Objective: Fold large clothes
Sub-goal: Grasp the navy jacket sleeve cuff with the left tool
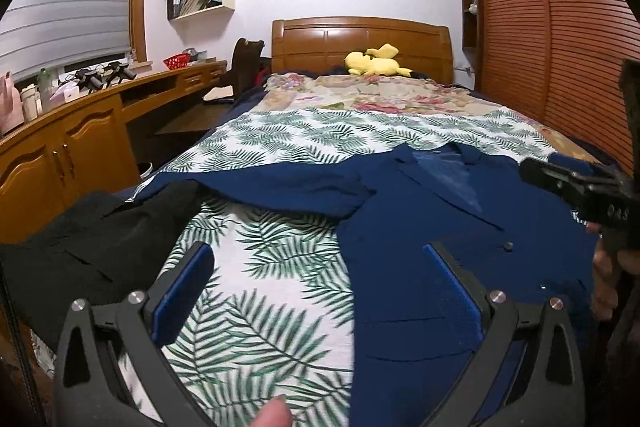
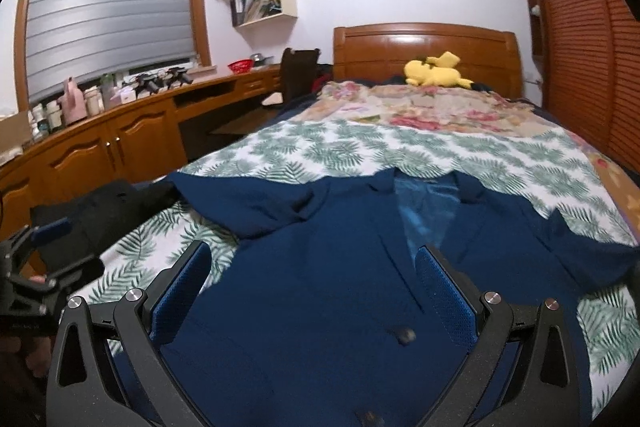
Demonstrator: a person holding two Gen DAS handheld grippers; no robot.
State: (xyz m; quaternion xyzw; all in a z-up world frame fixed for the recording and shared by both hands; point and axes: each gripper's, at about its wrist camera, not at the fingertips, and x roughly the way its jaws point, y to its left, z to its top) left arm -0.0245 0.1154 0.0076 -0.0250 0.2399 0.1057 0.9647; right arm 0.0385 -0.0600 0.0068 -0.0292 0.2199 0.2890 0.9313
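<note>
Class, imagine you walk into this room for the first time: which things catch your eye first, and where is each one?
A dark blue jacket lies spread open, front up, on the palm-leaf bedspread at the near end of the bed. A yellow plush toy rests by the wooden headboard. A black garment lies left of the jacket, and both the left hand-held gripper and the right hand-held gripper are open.

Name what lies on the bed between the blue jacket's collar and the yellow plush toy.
Two covers: a palm-leaf sheet just past the jacket collar, then a floral quilt reaching the plush toy. Nothing rests on that stretch; the right wrist view shows it best.
</note>
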